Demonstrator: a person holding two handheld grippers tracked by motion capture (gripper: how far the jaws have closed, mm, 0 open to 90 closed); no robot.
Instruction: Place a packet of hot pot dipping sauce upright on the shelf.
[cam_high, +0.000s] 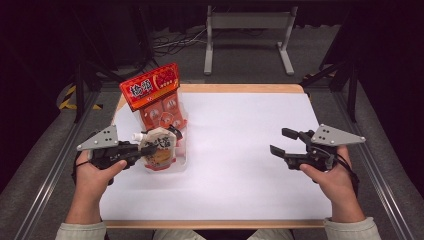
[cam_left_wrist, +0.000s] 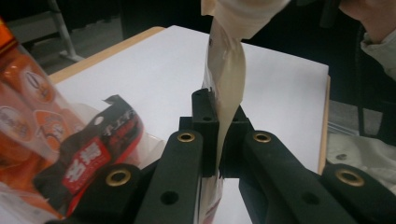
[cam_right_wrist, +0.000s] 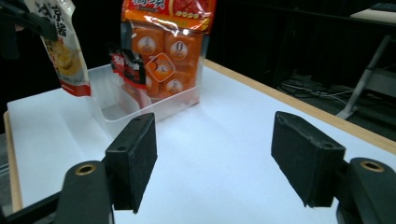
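at far left we see the left tongs (cam_high: 150, 149) pressed together on the edge of a cream spouted pouch (cam_high: 158, 148), the flat film pinched between the pads (cam_left_wrist: 205, 116) so that the pouch hangs free of the white surface (cam_high: 240, 165); we judge this edge grip lets the pouch dangle upright above the clear plastic bin (cam_high: 182, 159) for lowering in. in the left gripper view the pouch (cam_left_wrist: 227, 70) rises from the closed jaws, twisted along its length. the bin stands near the left rear of the surface and holds a tall orange multipack (cam_high: 157, 97) standing upright against its far wall, with a small dark red-and-black packet (cam_right_wrist: 125, 65) leaning in front of it; the near half of the bin looks unfilled, which we take as the room left for the pouch. at right, well apart from the bin, we see the right tongs (cam_high: 286, 142) spread wide over bare surface, with nothing between the pads (cam_right_wrist: 135, 158), the hand resting idle.
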